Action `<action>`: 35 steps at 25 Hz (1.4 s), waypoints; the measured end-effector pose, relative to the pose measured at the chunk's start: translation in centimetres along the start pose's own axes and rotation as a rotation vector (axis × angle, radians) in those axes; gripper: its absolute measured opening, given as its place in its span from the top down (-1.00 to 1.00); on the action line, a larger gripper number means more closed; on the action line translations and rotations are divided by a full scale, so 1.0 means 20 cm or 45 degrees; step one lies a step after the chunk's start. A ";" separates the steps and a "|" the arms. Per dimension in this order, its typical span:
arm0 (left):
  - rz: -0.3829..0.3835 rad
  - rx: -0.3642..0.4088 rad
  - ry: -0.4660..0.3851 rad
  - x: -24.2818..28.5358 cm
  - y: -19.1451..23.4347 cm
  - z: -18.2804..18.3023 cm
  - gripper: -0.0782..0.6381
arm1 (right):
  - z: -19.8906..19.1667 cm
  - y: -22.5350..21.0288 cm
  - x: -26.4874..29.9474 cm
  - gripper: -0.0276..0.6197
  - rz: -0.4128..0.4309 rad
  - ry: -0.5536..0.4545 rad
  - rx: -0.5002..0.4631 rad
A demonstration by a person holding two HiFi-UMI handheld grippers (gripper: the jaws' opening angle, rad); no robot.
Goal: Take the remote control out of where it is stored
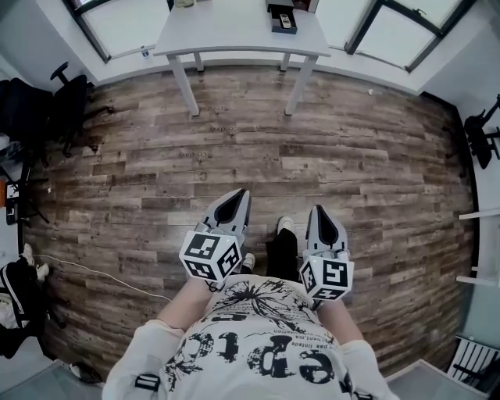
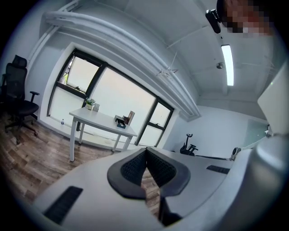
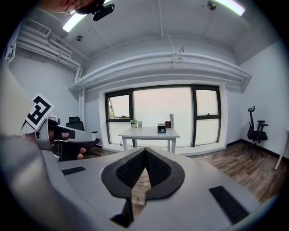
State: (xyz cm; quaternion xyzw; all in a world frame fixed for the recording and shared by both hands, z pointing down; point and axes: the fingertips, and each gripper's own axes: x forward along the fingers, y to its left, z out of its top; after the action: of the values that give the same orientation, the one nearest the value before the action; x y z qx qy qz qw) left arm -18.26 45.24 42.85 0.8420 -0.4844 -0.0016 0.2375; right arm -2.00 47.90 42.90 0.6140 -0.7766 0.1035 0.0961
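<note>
Right in front of the person, both tongs are held out side by side at waist height. The left tongs (image 1: 243, 194) and the right tongs (image 1: 319, 209) are each closed tight on nothing and touch nothing. Beyond them a broad stretch of wooden floor (image 1: 234, 148) lies open, with an office chair (image 1: 69, 98) off at its left edge. At the far side the white worktop (image 1: 226, 35) stands against the windows (image 1: 125, 23). A small dark box (image 1: 274, 17) sits on its back right part, and the remote control (image 1: 285, 21) appears to lie inside.
</note>
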 end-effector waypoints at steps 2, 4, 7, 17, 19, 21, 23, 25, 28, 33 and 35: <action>0.022 0.012 -0.005 0.10 0.01 0.03 0.75 | 0.01 -0.06 0.11 0.91 0.027 -0.003 0.012; 0.052 0.020 -0.005 0.22 0.02 0.05 0.75 | 0.04 -0.13 0.23 0.91 0.061 -0.006 0.022; 0.094 0.040 -0.012 0.42 0.00 0.13 0.75 | 0.12 -0.28 0.42 0.91 0.108 -0.025 0.029; 0.167 0.225 -0.150 1.11 -0.20 0.49 0.75 | 0.44 -0.81 0.99 0.91 0.241 -0.077 0.011; 0.177 0.218 -0.161 1.21 -0.20 0.52 0.75 | 0.47 -0.89 1.07 0.91 0.247 -0.085 -0.013; 0.178 0.207 -0.153 1.31 -0.20 0.53 0.75 | 0.48 -0.97 1.14 0.91 0.240 -0.080 -0.023; 0.174 0.203 -0.149 1.39 -0.19 0.55 0.75 | 0.48 -1.03 1.21 0.91 0.235 -0.069 -0.013; 0.179 0.217 -0.156 1.47 -0.16 0.60 0.75 | 0.49 -1.07 1.30 0.91 0.231 -0.063 -0.009; 0.171 0.211 -0.140 1.62 -0.06 0.64 0.75 | 0.52 -1.09 1.46 0.91 0.221 -0.050 -0.004; 0.101 0.136 -0.079 1.97 0.15 0.74 0.75 | 0.59 -1.13 1.78 0.91 0.148 -0.032 -0.037; 0.053 0.135 -0.087 2.11 0.24 0.84 0.75 | 0.64 -1.15 1.93 0.91 0.112 -0.031 -0.047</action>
State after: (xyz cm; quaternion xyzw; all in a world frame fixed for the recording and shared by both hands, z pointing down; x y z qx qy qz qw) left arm -3.67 2.13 39.50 0.8426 -0.5090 0.0004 0.1759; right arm 11.25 3.14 42.16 0.5785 -0.8057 0.0858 0.0936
